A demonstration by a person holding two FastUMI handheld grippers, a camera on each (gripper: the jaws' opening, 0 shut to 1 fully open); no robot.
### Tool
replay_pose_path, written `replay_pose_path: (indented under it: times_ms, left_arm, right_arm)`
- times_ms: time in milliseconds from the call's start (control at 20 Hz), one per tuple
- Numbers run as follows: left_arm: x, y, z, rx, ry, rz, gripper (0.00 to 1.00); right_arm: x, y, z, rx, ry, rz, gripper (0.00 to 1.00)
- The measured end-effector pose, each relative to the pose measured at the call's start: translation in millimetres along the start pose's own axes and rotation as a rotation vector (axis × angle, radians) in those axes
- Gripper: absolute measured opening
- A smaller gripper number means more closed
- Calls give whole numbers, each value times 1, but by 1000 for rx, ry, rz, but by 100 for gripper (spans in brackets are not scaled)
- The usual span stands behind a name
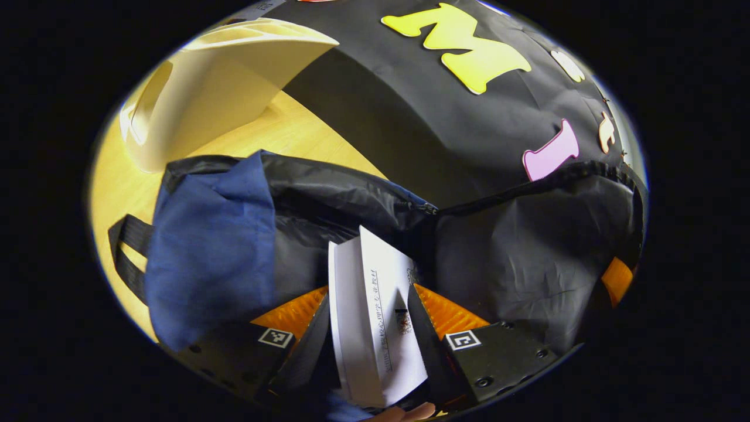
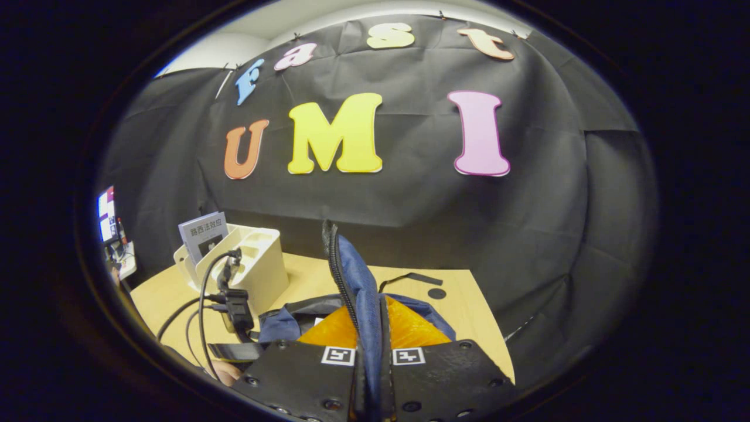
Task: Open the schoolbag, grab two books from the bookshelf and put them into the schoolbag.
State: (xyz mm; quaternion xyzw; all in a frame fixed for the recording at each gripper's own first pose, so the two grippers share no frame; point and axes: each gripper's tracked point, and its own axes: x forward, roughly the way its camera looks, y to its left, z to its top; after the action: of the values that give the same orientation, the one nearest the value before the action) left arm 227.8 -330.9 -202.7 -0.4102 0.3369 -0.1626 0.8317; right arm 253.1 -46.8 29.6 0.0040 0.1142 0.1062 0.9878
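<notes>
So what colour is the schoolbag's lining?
Black inside the blue schoolbag, clearest in the left gripper view, behind the white book.

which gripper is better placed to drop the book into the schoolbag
Left. The left gripper is shut on the white book, right over the open schoolbag. The right gripper is shut on the bag's flap, holding it up.

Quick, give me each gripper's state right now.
Left gripper: shut on a white book, over the open schoolbag.
Right gripper: shut on the schoolbag's zipper edge, holding it up.
</notes>
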Motion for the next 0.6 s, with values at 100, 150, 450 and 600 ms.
replay_pose_path:
  times_ms: [100, 150, 450, 600]
  left_arm:
    - [-16, 10, 8, 18, -14, 12, 80]
    - [-26, 13, 15, 29, -26, 15, 80]
    - [-84, 42, 44, 182, -97, 82, 79]
    - [-123, 66, 71, 293, -159, 155, 80]
  right_arm:
    - [1, 0, -6, 36, 17, -2, 8]
    - [2, 1, -9, 51, 27, -3, 8]
    - [5, 5, -17, 81, 34, -25, 9]
    - [8, 12, -20, 63, 30, -22, 8]
